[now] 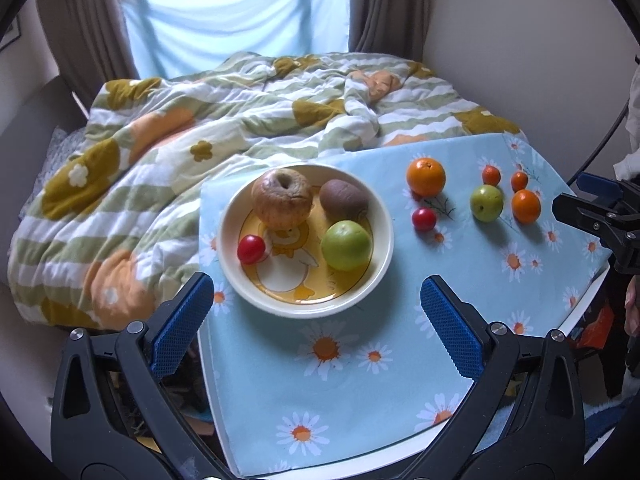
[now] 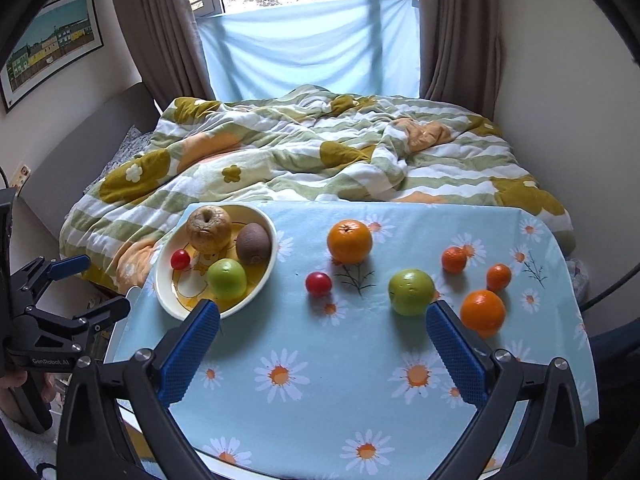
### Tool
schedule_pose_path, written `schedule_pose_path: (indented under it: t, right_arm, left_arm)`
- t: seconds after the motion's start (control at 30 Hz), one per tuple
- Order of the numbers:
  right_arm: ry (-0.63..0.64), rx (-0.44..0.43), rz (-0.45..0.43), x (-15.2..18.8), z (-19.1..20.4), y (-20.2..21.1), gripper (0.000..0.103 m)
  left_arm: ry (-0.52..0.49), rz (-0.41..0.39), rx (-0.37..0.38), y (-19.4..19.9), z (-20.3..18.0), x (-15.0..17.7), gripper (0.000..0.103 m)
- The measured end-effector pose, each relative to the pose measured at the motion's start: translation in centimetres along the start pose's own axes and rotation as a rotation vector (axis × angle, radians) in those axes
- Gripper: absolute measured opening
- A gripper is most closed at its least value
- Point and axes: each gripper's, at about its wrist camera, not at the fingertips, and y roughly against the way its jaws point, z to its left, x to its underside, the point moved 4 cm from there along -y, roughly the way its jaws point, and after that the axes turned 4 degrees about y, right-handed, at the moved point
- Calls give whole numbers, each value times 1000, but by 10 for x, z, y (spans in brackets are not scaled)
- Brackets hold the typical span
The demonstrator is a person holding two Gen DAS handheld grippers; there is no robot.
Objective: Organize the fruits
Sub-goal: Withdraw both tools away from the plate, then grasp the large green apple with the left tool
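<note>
Fingers (image 2: 456, 354) on both grippers are held wide and empty; the green apple (image 2: 411, 292) is found nearest the right pair, mid-surface.

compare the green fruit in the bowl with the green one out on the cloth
The green fruit in the bowl lies inside the bowl beside a kiwi; the green fruit on the cloth sits loose among oranges. The bowl one is sorted; the cloth one is not. Both are round, smooth and light green, of similar size.
</note>
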Motion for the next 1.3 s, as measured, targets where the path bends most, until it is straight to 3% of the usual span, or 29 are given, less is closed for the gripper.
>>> schedule_pose_path:
  t: [0.37,0.7,1.1,1.3]
  right_arm:
    - [50,18,10,9,-83,13,103]
    - [92,-36,84,30,-145,-10,103]
    - [153,-97,154,56,-175,-66,102]
    - [159,-118,176,65,-179,-86,96]
  left_arm:
    - [15,-22,4,-10,-84,-21,103]
    - [15,18,51,-55,-159,-28,103]
    - [14,109,133,-139,-206,-28,100]
    - [1,146,165,-173,-223,-26,99]
